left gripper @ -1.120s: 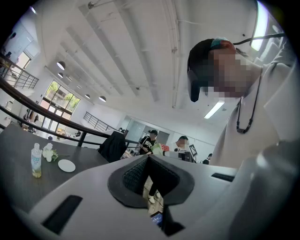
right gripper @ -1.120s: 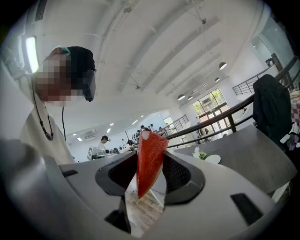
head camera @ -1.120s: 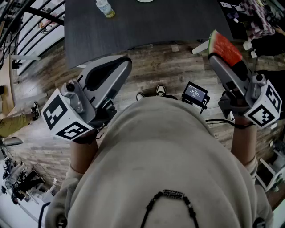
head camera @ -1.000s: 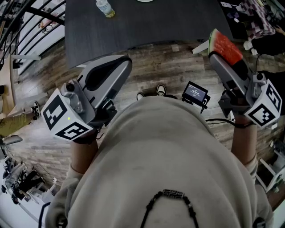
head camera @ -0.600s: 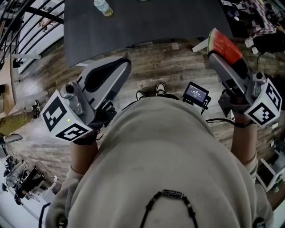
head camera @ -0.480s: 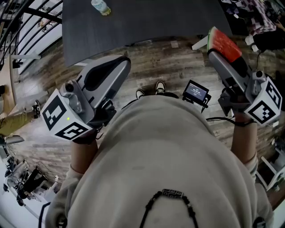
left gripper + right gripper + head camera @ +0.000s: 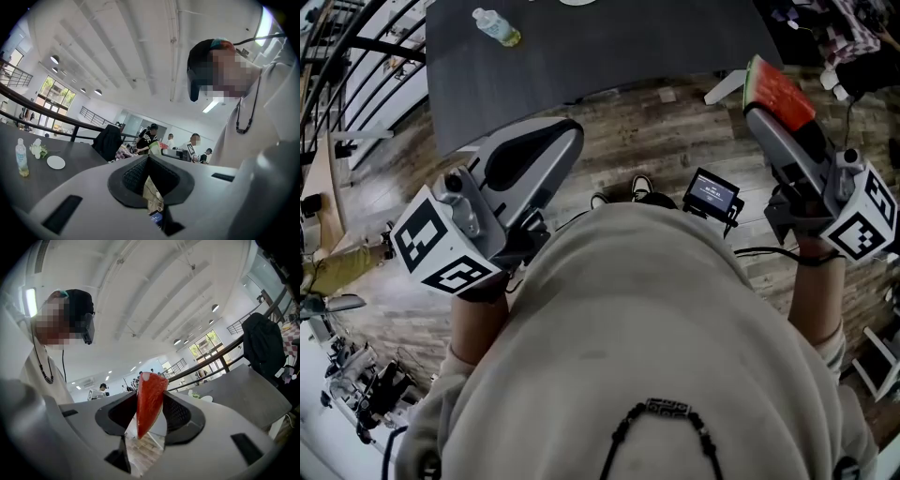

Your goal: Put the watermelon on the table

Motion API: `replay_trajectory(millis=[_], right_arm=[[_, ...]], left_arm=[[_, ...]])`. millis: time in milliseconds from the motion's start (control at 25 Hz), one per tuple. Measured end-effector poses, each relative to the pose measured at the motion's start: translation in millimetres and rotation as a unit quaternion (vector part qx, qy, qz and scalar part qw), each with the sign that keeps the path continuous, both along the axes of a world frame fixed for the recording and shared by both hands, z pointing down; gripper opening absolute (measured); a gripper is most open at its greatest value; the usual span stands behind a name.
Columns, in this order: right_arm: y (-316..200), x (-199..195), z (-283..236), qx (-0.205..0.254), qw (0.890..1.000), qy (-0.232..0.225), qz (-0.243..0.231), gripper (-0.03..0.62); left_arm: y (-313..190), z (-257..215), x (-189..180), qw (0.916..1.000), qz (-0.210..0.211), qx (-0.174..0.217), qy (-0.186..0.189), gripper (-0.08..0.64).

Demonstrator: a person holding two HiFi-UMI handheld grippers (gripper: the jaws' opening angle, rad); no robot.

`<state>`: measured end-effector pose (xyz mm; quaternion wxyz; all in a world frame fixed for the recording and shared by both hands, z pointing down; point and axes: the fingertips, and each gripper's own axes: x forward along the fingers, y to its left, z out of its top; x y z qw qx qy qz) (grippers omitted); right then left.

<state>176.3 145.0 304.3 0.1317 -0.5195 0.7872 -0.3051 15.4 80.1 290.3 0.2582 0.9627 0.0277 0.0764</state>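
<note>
A red watermelon slice [image 7: 780,89] with a green rind sticks out of my right gripper [image 7: 766,114], which is shut on it at the right, over the wooden floor just short of the table's near corner. In the right gripper view the watermelon slice [image 7: 150,390] stands upright between the black pads [image 7: 176,411]. The dark grey table [image 7: 609,47] lies ahead across the top of the head view. My left gripper [image 7: 565,133] hovers at the left before the table edge, jaws together and holding nothing; its black pads [image 7: 133,176] meet at the tip.
A plastic bottle [image 7: 497,26] lies on the table's left part, near a white plate [image 7: 56,162]. A small screen [image 7: 711,195] hangs at the person's front. A railing [image 7: 356,56] runs at the left. A dark jacket [image 7: 262,348] hangs beyond the table, and people stand far behind.
Both grippers have shifted slightly forward and down toward the table. More of the tabletop and the bottle has come into the head view. The watermelon stays clamped.
</note>
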Motion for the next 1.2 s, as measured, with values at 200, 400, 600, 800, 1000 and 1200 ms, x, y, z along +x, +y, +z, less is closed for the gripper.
replay_trajectory(millis=[200,400,600,800,1000,1200], right_arm=[[5,9,5,0.0,1.0,-0.006,0.006,0.186],[7,13,1,0.009,1.0,0.012,0.01,0.186],[15,20,3,0.006,1.0,0.016,0.024,0.186],[16,25,2,0.009,0.999,0.024,0.037,0.186],[18,29,3,0.007,0.998,0.028,0.058,0.186],[23,33,2,0.01,0.996,0.031,0.084,0.186]], left_arm=[[0,2,12,0.9999,0.013,0.004,-0.007,0.006],[1,2,18,0.9995,0.028,0.004,-0.013,0.006],[2,3,25,0.9992,0.039,0.003,-0.012,0.006],[-3,5,31,0.9987,0.049,0.005,-0.009,0.006],[-9,7,37,0.9977,0.067,0.007,0.002,0.006],[-17,4,47,0.9959,0.087,0.016,0.018,0.006]])
